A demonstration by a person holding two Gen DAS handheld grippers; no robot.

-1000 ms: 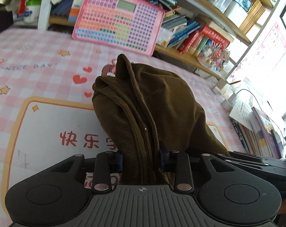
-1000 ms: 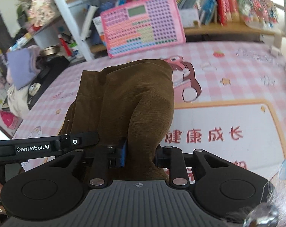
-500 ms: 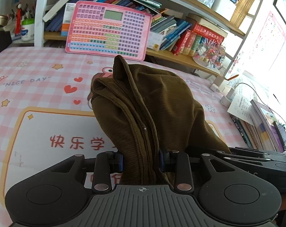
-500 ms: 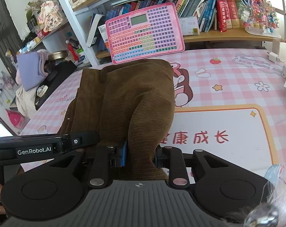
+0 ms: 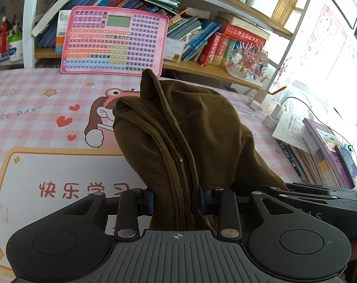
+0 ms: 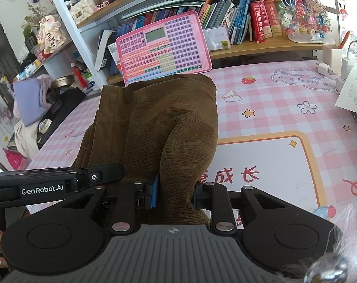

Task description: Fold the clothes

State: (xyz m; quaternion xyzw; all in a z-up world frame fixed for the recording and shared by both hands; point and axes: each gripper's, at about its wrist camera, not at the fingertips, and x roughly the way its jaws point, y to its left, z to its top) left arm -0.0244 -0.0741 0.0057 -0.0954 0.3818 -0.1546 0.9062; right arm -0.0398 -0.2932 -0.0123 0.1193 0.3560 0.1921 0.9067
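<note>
Mid-fold carry: left gripper (image 5: 176, 200) and right gripper (image 6: 174, 195) each pinch the bunched brown garment (image 5: 190, 129), which drapes ahead of both claws over the pink mat (image 6: 272, 108). Next move likely calls for lowering it flat, then letting go.

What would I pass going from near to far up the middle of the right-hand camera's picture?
Right gripper → brown garment pinched in its fingers → pink keyboard toy leaning at the back of the table → books on the shelf.

both claws lifted higher, brown garment (image 5: 192, 127) raised off the pink mat (image 5: 36, 108), more shelf visible
</note>
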